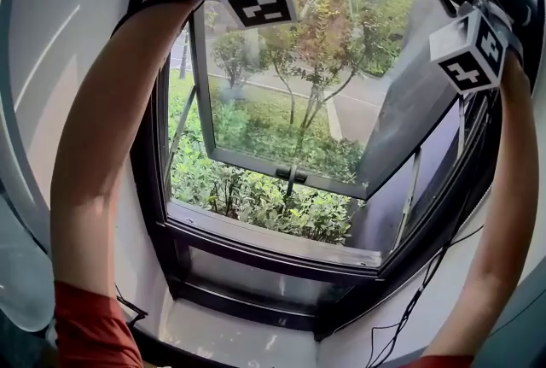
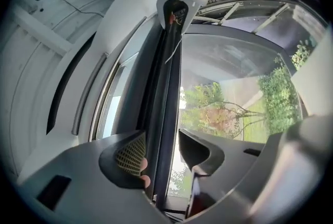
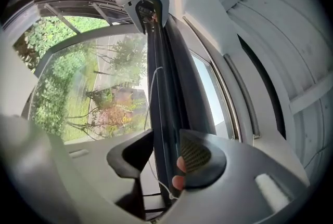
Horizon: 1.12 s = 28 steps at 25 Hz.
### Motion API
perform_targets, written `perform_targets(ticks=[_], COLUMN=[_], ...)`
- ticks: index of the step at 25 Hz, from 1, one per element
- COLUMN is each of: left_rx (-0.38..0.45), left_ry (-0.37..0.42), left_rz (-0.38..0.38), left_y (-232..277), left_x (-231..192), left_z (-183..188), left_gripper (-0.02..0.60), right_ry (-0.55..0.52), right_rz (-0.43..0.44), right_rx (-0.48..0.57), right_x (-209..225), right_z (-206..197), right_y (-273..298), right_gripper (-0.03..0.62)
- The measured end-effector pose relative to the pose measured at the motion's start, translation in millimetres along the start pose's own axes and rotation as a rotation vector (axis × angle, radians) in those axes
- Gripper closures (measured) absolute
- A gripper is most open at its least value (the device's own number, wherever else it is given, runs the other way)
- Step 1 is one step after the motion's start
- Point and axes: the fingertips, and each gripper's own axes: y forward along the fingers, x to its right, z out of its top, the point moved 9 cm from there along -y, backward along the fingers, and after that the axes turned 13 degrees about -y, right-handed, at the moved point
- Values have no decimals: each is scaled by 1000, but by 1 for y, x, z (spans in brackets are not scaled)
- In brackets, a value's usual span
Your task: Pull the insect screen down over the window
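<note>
My left gripper (image 2: 161,139) spreads wide, the long black insect-screen bar (image 2: 166,77) running between its fingers; my right gripper (image 3: 165,139) straddles that bar, equally wide.

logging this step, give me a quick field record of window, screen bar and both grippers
window: sash swung open outward, bushes outside
bar: dark, along the window top, not pulled down
left gripper: raised, jaws apart, bar between them, not clamped
right gripper: raised, jaws apart, bar between them, not clamped
</note>
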Motion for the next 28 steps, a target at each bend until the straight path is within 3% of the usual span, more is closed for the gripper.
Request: perform_targets(ticks=[8, 13, 18, 24, 28], left_rx=[-82, -130, -183, -162, -156], left_ry=[32, 146, 210, 146, 160], left_rz=[-18, -16, 38, 39, 44], left_y=[23, 33, 39, 32, 21], left_x=[-7, -3, 1, 2, 2], left_z=[-2, -6, 0, 1, -2], left_gripper=[370, 364, 365, 365, 365], right_ry=[-8, -14, -75, -21, -19], right_rz=[2, 10, 8, 18, 18], right_rx=[-46, -41, -73, -39, -7], right_x=[3, -2, -2, -5, -10], right_z=[-7, -3, -5, -5, -5], right_y=[9, 18, 26, 21, 15], right_gripper=[430, 430, 430, 430, 428])
